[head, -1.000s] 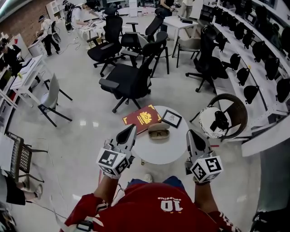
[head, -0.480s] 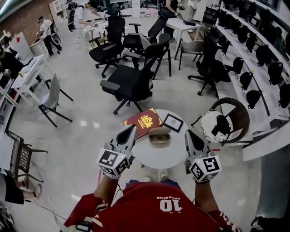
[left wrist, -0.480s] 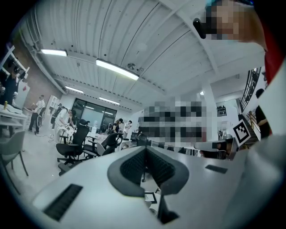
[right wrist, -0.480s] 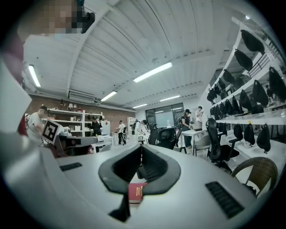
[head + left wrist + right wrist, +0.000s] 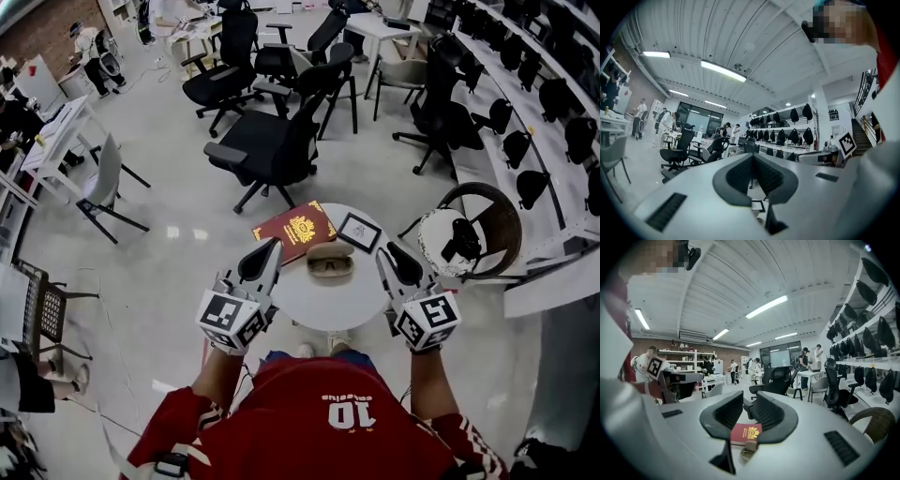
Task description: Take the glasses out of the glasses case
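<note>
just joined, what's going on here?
A person stands at a small round white table with a gripper in each hand. The left gripper and right gripper hover on either side of a tan glasses case, touching nothing. Left jaws are together; right jaws are apart and empty. A red book and a small frame lie beyond the case.

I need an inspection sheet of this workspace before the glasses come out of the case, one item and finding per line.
Surface: small round white table, three things on it.
Job's things: tan glasses case mid-table, untouched.
Clutter: red book with gold emblem, black-framed picture, both at far edge.
Grippers: left gripper jaws together, right gripper jaws apart; both empty, short of the case.
Cables: nothing seen on the table.
Surroundings: black office chairs beyond; wicker chair at right.
</note>
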### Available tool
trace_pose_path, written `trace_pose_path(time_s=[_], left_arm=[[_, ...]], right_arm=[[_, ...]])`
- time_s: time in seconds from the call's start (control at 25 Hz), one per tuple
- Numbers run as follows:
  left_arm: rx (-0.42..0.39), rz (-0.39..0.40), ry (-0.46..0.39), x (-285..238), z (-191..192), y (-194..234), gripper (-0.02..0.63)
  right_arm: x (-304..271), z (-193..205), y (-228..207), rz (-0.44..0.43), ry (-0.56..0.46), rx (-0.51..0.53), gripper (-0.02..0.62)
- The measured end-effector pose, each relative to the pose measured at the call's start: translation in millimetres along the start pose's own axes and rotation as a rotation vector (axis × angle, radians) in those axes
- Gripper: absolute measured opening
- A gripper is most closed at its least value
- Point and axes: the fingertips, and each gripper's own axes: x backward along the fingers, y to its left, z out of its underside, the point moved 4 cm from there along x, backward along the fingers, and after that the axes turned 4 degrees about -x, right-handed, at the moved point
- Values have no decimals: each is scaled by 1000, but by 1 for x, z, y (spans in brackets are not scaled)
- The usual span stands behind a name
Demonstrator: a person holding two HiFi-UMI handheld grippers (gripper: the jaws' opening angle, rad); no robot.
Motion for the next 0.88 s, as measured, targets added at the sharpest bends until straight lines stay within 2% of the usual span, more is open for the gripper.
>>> trace_pose_path(time_s=[0.12,0.24,0.52,0.88], left_arm=[[-5,7,13,-6,4,-4,8],[-22,6,32,-9,12,-7,8],[5,-17,66,-8,32,-5,8],[10,-83,127,2,57,7,8]], right_arm=[[-12,22,-9,-22,80,22,106],[-23,49,-13,-52,162,53,110],[-60,126,-19,-134,345,116,112],[-110,223,-35,-180,540,204,110]])
